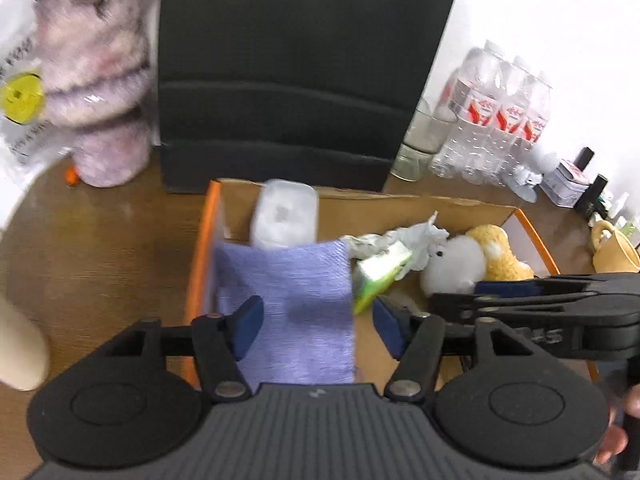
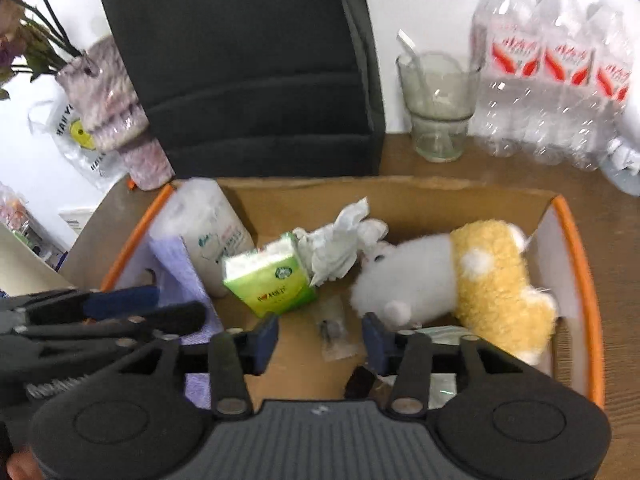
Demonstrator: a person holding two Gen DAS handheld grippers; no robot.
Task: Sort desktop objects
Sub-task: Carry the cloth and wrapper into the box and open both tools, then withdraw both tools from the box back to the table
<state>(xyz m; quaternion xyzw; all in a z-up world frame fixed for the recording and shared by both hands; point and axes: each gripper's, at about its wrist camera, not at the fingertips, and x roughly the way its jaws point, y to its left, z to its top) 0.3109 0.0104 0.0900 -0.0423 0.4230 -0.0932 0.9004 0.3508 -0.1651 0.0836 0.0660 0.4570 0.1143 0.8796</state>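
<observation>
Fingers [image 1: 256,322] of both grippers parted, empty, over limp lilac cloth [image 1: 288,304] in box [image 1: 404,200].

We see the purple cloth [image 1: 288,304] blurred, its lower edge lost behind the left hand-held gripper [image 1: 316,326] — and the small clear packet [image 2: 334,330] too indistinct to identify.

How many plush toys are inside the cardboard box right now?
1: the white-and-yellow plush toy lies at the right end of the cardboard box. Others may be hidden under the purple cloth.
</observation>
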